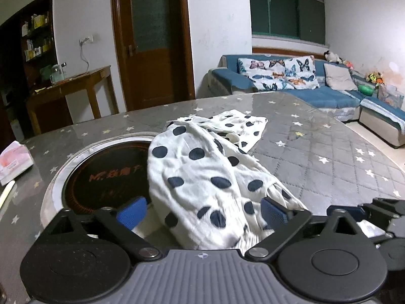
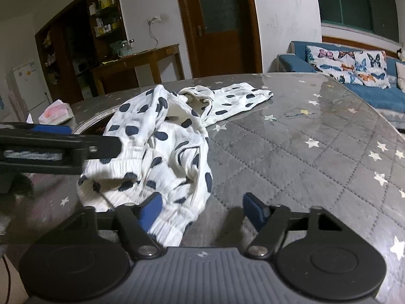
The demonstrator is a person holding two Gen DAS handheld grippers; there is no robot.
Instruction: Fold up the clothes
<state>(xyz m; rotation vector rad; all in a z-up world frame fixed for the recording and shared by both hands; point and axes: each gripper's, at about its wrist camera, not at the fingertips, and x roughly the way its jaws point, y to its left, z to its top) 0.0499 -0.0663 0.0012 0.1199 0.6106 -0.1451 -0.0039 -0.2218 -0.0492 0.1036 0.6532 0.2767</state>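
Note:
White trousers with dark blue dots [image 1: 202,167] lie crumpled on the grey star-patterned table [image 1: 329,157]. One leg stretches away toward the far edge. My left gripper [image 1: 202,214] is open, its blue pads on either side of the near bunched cloth, which lies between the jaws. My right gripper [image 2: 202,210] is open just right of the elastic waistband [image 2: 121,172]; its left pad touches the cloth edge. The left gripper [image 2: 60,141] shows from the side in the right wrist view, over the waistband. The right gripper [image 1: 374,212] shows at the left wrist view's right edge.
A round black hotplate [image 1: 106,174] is set into the table, partly under the trousers. A tissue pack [image 1: 15,162] lies at the table's left edge. A blue sofa [image 1: 316,93] with cushions stands beyond the table, a wooden side table [image 1: 76,86] and door behind.

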